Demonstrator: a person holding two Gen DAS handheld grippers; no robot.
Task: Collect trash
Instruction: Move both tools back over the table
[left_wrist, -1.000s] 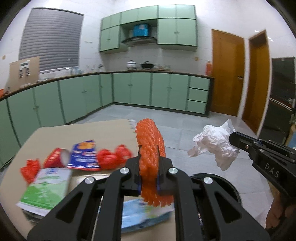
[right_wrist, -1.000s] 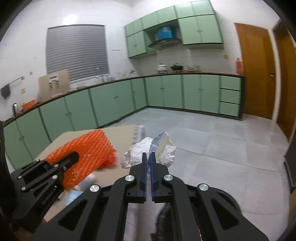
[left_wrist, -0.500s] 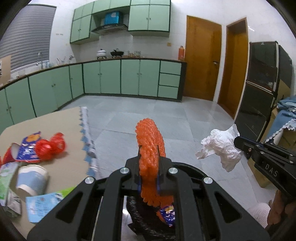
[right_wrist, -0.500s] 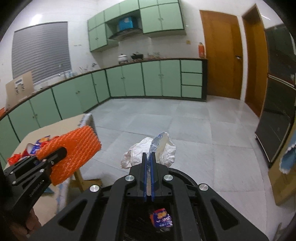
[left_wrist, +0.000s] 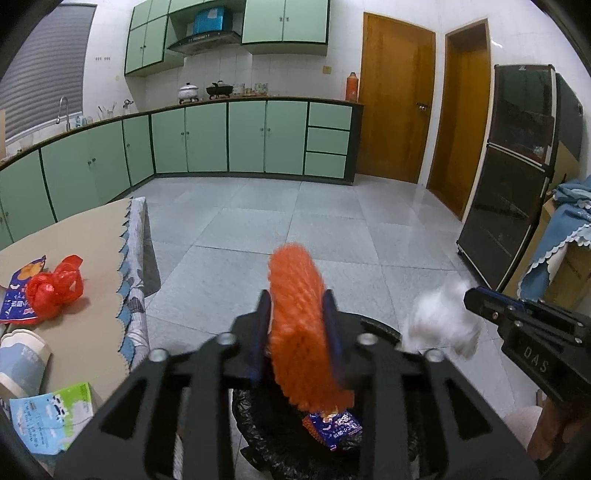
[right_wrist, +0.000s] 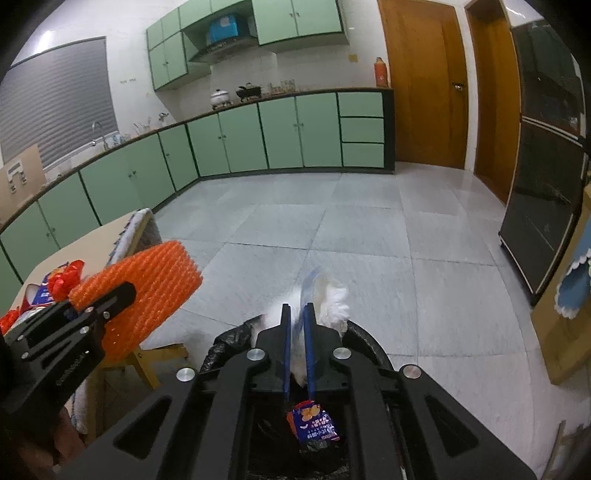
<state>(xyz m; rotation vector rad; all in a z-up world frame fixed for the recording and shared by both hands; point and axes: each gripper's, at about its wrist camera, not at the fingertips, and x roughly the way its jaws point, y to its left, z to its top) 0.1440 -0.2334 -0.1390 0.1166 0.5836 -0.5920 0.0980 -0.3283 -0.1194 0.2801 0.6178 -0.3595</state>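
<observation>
Hidden: I can't make out the blurred white wad (left_wrist: 441, 319); the bin (right_wrist: 369, 341) is mostly behind the rig.
Left hand-held gripper (left_wrist: 295, 332): released, jaws parted beside the orange foam net (left_wrist: 297, 328), which stands upright over the bin.
Right hand-held gripper (right_wrist: 297, 343): slightly parted, wad between its fingers.
Writing: I read "DAS" on the right gripper's side.
Tabletop (left_wrist: 74, 236): red bag (left_wrist: 55, 286), far left.

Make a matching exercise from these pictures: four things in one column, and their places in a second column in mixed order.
Things:
1. orange net
2. white paper
3. blue wrapper
4. red bag

Places:
A. on the table
B. in the bin
C. between the left hand-held gripper's fingers
D. at the right hand-held gripper

Pairs: 1-C, 2-D, 3-B, 4-A
</observation>
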